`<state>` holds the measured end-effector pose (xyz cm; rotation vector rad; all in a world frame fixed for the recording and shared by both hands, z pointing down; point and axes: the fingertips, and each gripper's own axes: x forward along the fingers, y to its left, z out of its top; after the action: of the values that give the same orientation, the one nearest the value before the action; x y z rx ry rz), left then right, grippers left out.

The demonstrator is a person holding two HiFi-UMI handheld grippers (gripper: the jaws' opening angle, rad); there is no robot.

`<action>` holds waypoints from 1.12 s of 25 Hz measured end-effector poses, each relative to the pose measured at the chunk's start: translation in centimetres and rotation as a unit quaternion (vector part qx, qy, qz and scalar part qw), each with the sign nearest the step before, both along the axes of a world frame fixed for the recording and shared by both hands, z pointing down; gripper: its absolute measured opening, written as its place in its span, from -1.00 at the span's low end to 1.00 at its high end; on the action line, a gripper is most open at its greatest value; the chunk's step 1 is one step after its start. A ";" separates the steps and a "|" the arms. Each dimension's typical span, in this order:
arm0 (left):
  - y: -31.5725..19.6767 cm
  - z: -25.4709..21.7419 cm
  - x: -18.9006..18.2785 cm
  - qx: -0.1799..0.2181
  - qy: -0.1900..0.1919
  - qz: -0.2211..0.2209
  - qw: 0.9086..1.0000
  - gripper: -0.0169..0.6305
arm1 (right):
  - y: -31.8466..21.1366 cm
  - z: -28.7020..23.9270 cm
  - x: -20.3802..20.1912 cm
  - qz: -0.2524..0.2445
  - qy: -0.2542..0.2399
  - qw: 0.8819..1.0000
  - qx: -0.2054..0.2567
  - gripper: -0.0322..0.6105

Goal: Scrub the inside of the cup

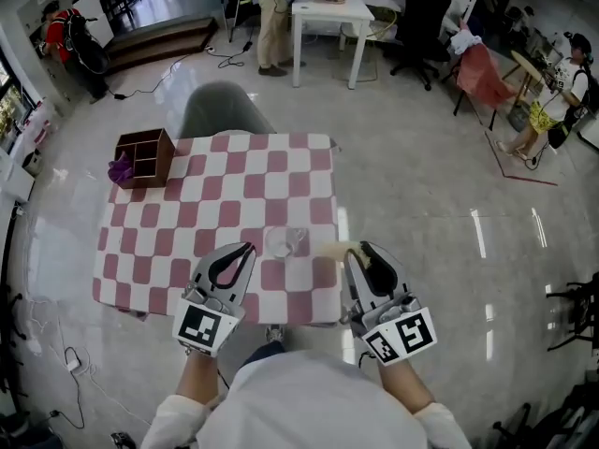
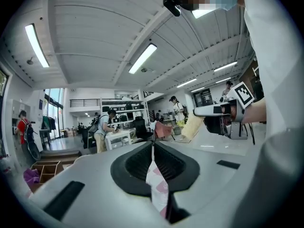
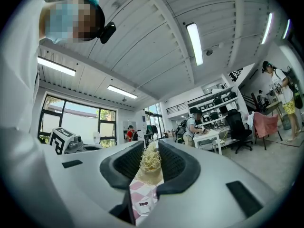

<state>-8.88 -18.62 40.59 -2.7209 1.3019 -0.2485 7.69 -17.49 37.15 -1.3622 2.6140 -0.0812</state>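
A clear cup (image 1: 284, 242) stands upright near the front edge of the checkered table (image 1: 225, 204), between my two grippers. My left gripper (image 1: 245, 249) hovers just left of the cup, its jaws shut with nothing in them; in the left gripper view (image 2: 153, 144) only a sliver of checkered cloth shows through the closed jaws. At the cup's right, my right gripper (image 1: 357, 250) is shut on a pale fibrous scrubber (image 1: 333, 249) that points toward the cup. The scrubber (image 3: 150, 158) sits pinched between the black pads (image 3: 173, 165).
A brown wooden box (image 1: 145, 157) with a purple cloth (image 1: 121, 168) in it sits at the table's far left corner. A grey chair (image 1: 223, 110) stands behind the table. People work at a white desk (image 1: 328, 17) farther back. A glossy floor lies right of the table.
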 end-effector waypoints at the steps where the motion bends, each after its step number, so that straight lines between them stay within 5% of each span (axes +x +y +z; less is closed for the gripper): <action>1: -0.6 -0.2 0.1 0.002 0.001 0.005 1.000 -0.82 | -0.3 0.1 -0.1 0.003 0.000 1.000 -0.002 -0.59; 14: -5.0 4.0 2.1 -0.018 0.008 0.105 0.994 -0.82 | -2.9 2.3 -0.8 0.037 0.009 0.999 -0.022 -0.59; 28: -6.2 13.0 2.6 -0.101 0.021 0.123 0.987 -0.80 | -3.5 4.4 -1.8 0.044 0.013 0.998 -0.050 -0.59</action>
<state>-6.29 -24.83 53.58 -3.0358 0.9818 -0.3165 5.92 -20.96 41.58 -1.5179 2.5996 -0.1844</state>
